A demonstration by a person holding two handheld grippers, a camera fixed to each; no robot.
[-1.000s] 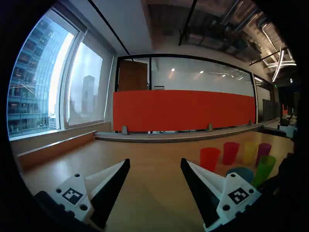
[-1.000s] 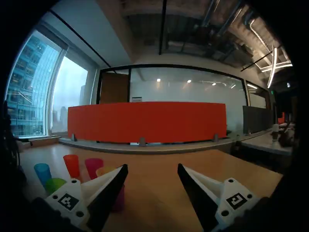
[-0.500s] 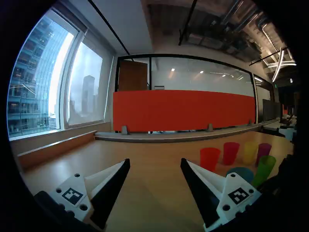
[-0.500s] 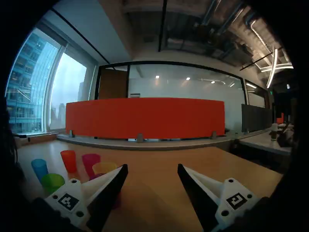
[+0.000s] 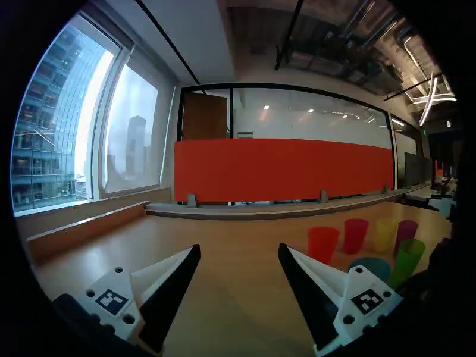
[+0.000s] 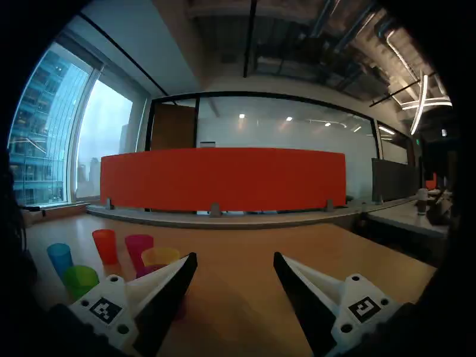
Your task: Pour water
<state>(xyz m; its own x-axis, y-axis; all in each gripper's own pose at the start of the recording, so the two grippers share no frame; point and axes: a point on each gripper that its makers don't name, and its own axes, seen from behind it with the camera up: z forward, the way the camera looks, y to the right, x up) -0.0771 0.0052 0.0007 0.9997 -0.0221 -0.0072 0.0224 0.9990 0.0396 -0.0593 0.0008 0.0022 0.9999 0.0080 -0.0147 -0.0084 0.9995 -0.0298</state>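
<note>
Several coloured plastic cups stand on the wooden table (image 5: 238, 238). In the left gripper view they sit at the right: an orange cup (image 5: 323, 244), a pink cup (image 5: 355, 235), a yellow cup (image 5: 385, 234), a purple cup (image 5: 406, 233), a green cup (image 5: 407, 260) and a blue cup (image 5: 370, 268) partly behind the right finger. My left gripper (image 5: 238, 271) is open and holds nothing. In the right gripper view the cups are at the lower left: blue (image 6: 59, 259), green (image 6: 81, 279), orange (image 6: 106, 245), pink (image 6: 138, 248), yellow (image 6: 160, 257). My right gripper (image 6: 235, 276) is open, empty, just right of the cups.
A long red partition (image 5: 282, 169) on a grey rail runs along the table's far edge. Big windows (image 5: 65, 143) fill the left side. Another desk with dark objects (image 6: 428, 214) stands to the right. Bare tabletop lies ahead of both grippers.
The right gripper has risen or tilted a little, so the cups and table sit higher and show more fully. The left gripper has not moved.
</note>
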